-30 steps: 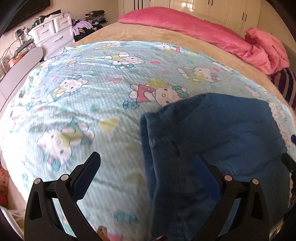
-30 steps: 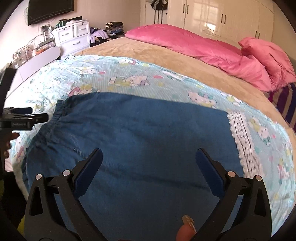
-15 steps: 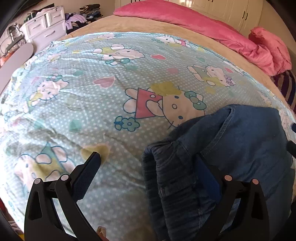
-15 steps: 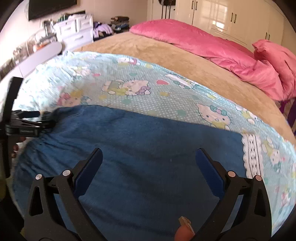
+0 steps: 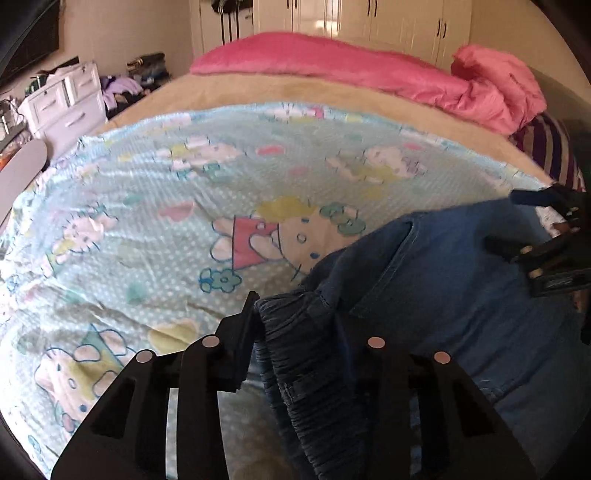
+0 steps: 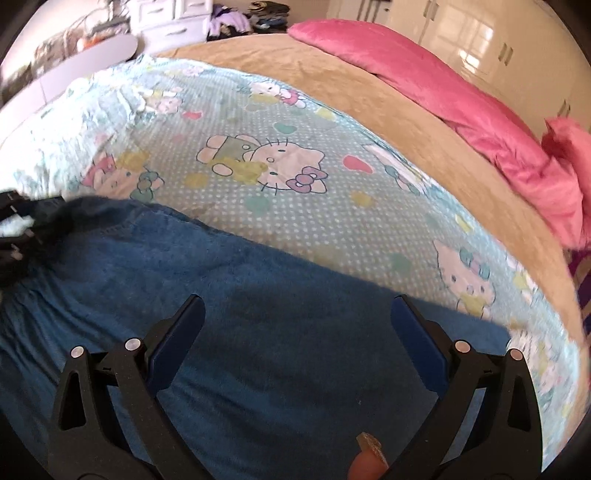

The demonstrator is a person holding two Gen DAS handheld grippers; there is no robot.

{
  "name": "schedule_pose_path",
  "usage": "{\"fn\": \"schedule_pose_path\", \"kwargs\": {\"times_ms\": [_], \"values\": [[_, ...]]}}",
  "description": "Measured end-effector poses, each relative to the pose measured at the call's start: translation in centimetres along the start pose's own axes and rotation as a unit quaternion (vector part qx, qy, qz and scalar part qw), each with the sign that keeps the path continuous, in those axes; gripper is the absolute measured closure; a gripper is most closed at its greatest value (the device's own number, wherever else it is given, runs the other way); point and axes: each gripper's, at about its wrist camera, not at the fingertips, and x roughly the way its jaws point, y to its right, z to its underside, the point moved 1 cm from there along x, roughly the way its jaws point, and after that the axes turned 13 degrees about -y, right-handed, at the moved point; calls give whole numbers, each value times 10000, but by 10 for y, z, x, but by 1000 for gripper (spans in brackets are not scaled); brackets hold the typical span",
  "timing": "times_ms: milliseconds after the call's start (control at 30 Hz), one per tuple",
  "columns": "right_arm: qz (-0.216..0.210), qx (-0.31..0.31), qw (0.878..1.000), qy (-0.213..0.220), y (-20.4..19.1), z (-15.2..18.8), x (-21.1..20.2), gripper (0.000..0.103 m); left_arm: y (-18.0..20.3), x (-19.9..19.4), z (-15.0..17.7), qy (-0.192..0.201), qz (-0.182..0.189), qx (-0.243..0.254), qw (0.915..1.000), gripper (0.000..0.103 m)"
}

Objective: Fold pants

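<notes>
Left wrist view: left tongs (image 5: 295, 325), black, pressed together on the gathered waistband of the pants (image 5: 461, 302); ribbed elastic bunched between the fingers and lifted off the sheet. Pants: blue denim, spread across the near right part of the bed, over the sheet; one seam runs diagonally away from the pinched waistband. Sheet (image 5: 184, 206): pale blue, dotted, printed with cartoon cats, hearts and flowers; lies over a tan blanket (image 5: 258, 88) that covers the far part of the bed. Pink quilt (image 5: 369, 70): heaped along the far edge of the bed, beyond the tan blanket. White drawers (image 5: 62, 107): left of the bed, by the wall. Cupboards (image 5: 369, 18): pale doors, behind the bed. Right tongs (image 5: 546, 240): seen at the right edge of the pants, black with blue pads.

Right wrist view: right tongs (image 6: 295, 332), spread wide, blue pads (image 6: 177, 339) apart, hovering over the flat blue cloth of the pants (image 6: 295, 332); nothing between them. Pants fill the near half, their far edge lying straight across the sheet (image 6: 258, 155). Left tongs (image 6: 18, 229) sit at the left end of the pants, blurred. Pink quilt (image 6: 461, 110) lies along the far right of the bed; tan blanket (image 6: 351, 85) between it and the sheet.
</notes>
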Motion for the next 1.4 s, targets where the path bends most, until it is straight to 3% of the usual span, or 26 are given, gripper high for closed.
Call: {"fn": "schedule_pose_path", "kwargs": {"times_ms": [167,333,500,533,600,633,700,733,1033,1400], "values": [[-5,-378,9993,34,-7,-1,-1,8,3,-21,8,244,32,58,9997,68],[443,-746,9962,121,-16,-8,1,8,9,-36,19,415,121,118,9990,70],[334,-1213,9918,238,-35,-17,1,12,15,-54,29,587,199,196,9979,70],[219,-1261,9915,225,-38,-18,1,17,17,-56,30,614,202,217,9977,70],[-256,-1241,9918,165,-41,-18,1,51,19,-59,31,634,187,258,9975,70],[-435,-1214,9916,138,-42,-17,1,60,19,-58,31,619,188,264,9976,70],[-729,-1134,9907,185,-43,-12,-5,87,18,-56,31,557,165,235,9980,70],[-816,-1093,9903,278,-42,-7,-10,90,16,-55,31,544,165,210,9982,70],[-1151,-535,9863,1052,-27,50,-78,94,13,-61,37,512,261,202,9981,70],[-1463,-315,9812,1217,-51,141,-123,95,30,-96,81,489,374,490,9969,68]]}}
